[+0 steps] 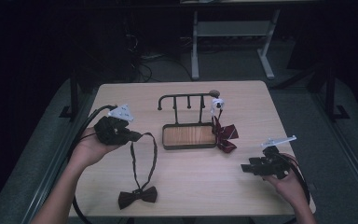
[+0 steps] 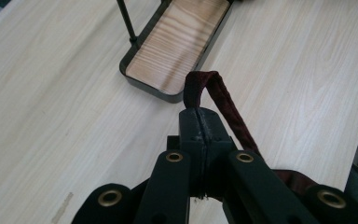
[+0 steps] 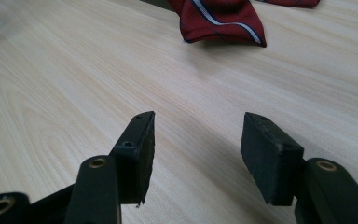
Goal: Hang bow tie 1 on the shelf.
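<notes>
The left gripper (image 1: 137,136) sat at the middle left of the high view, its jaws pressed together on the dark maroon strap (image 2: 223,100) of a bow tie (image 1: 138,196). In the left gripper view the strap rose out of the pinched jaws as a small loop just above the tips, then ran down along the right jaw. In the high view the strap hung as a long loop down to the bow, which lay flat on the table (image 1: 242,186) at the lower centre.

The right gripper (image 3: 196,140) hovered at the lower right, jaws wide apart with nothing between them — bare wood showed in the gap. A striped red tie (image 3: 221,18) lay well beyond its tips (top of the right gripper view). In the high view this tie hung from the right end of a black rack (image 1: 186,98), whose wooden tray (image 2: 177,44) stood at the centre.
</notes>
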The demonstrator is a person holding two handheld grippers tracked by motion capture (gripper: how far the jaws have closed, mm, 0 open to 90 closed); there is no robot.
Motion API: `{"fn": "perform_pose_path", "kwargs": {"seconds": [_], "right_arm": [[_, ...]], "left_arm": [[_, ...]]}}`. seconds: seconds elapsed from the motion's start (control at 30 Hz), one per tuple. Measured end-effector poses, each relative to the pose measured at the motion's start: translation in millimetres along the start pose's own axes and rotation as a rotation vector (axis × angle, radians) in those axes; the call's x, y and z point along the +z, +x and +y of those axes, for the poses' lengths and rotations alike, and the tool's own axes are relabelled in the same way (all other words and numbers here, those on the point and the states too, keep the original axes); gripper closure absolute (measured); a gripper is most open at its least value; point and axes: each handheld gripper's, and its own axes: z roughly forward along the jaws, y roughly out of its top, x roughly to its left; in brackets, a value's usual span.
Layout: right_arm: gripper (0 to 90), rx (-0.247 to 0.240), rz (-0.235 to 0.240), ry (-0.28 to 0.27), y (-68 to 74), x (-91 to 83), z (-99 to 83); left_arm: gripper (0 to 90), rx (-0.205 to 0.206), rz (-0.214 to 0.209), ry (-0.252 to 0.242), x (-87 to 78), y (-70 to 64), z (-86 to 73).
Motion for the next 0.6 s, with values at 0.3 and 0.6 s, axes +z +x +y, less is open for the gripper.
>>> {"fn": "perform_pose_path", "kwargs": {"seconds": [0.3,0.6], "right_arm": [[44.5,-0.001,0.000,-0.003,-0.3,-0.6,-0.1],[44.5,-0.001,0.000,0.003,-0.2,-0.6,0.0]], "left_arm": [[89.6,0.006,0.004,-0.009,-5.2,1.5,8.4],[89.6,0.011,0.000,-0.002,-7.2,11.1,22.2]]}}
